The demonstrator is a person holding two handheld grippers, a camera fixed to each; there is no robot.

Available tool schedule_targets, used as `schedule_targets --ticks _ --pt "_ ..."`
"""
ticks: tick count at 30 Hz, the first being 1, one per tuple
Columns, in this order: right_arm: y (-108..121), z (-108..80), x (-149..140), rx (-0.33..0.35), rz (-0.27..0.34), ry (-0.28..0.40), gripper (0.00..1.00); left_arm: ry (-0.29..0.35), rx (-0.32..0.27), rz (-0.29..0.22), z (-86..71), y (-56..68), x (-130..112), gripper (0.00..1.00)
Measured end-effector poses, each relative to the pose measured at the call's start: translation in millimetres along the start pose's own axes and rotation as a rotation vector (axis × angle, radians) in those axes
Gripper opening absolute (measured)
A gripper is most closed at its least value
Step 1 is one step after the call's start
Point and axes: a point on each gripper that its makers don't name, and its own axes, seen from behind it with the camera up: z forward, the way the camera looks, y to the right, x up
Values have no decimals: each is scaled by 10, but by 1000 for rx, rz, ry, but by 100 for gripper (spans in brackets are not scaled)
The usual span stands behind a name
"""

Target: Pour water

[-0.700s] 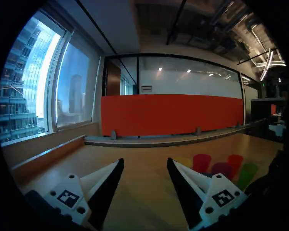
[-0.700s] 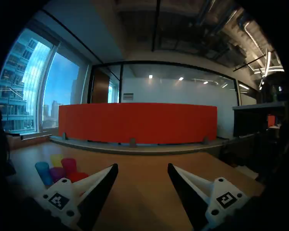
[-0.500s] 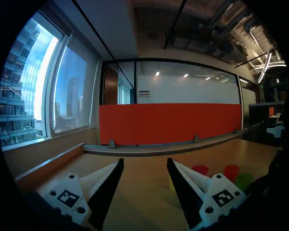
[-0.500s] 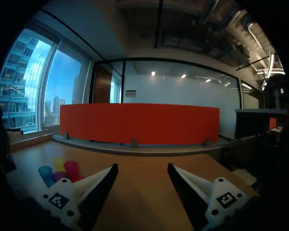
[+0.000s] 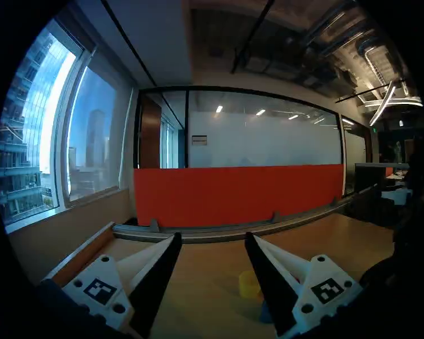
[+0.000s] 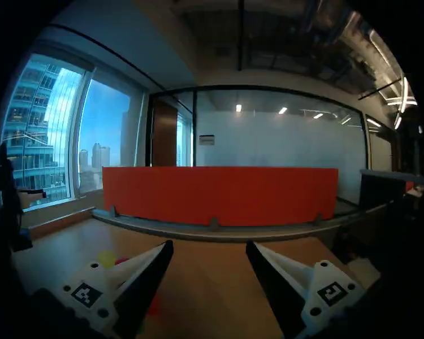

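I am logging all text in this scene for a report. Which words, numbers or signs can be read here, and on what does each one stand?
No text can be read here.
The small sign on the glass wall: too small and blurred to read.
The square black-and-white markers on the fingers: coded patterns, not letters or numbers.
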Motion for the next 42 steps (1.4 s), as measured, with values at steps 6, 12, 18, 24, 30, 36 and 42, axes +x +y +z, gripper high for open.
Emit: schedule_targets --ticks 6,12,18,24,30,36,42 --pt "-73 5 225 31 20 8 99 -13 -49 24 21 56 165 82" --pt "-138 16 207 82 38 -3 99 -24 -110 34 39 150 171 82" --pt "-312 -41 280 191 25 3 99 -27 -207 28 52 332 190 82" --pt "-554 -122 344 309 0 10 99 -53 -289 12 38 487 127 82" --pt "-776 -210 387 419 -8 9 99 -68 -377 -12 4 638 115 82" --pt "-833 -229 324 460 -35 -14 99 -66 -420 -24 -2 665 124 82" --pt "-960 -260 246 514 -52 -62 99 -95 -463 11 -13 731 46 82"
